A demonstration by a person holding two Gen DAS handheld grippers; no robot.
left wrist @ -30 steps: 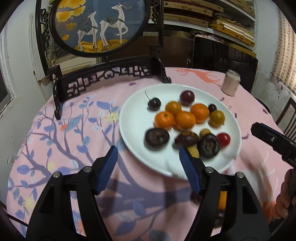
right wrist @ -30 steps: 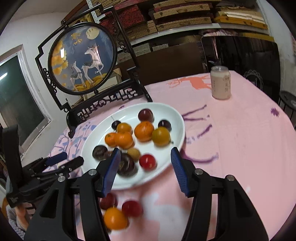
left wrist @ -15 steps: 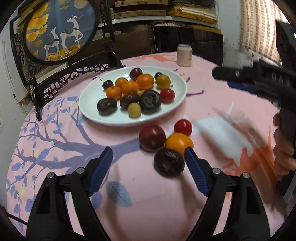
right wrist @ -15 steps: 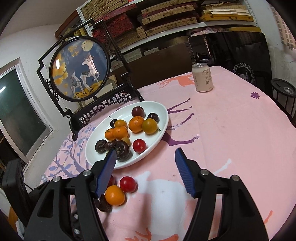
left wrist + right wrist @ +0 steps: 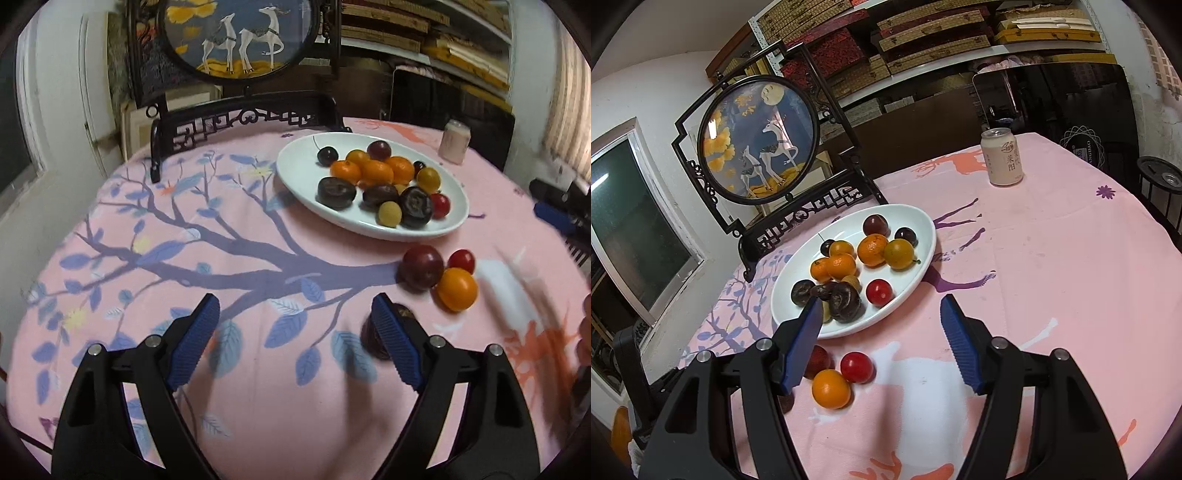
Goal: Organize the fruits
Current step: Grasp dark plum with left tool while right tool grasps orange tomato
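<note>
A pink cloth (image 5: 258, 369) printed with purple branches and blue leaves covers the desk. At its far edge stands a dark carved frame holding a round deer picture (image 5: 757, 136). A pale drink can (image 5: 1002, 157) sits upright near the far right side. Behind, shelves (image 5: 923, 37) carry stacked woven boxes, and a window (image 5: 628, 221) shows at left.

Dark fruit (image 5: 373, 334), perhaps a plum, half-hidden behind left jaws.
</note>
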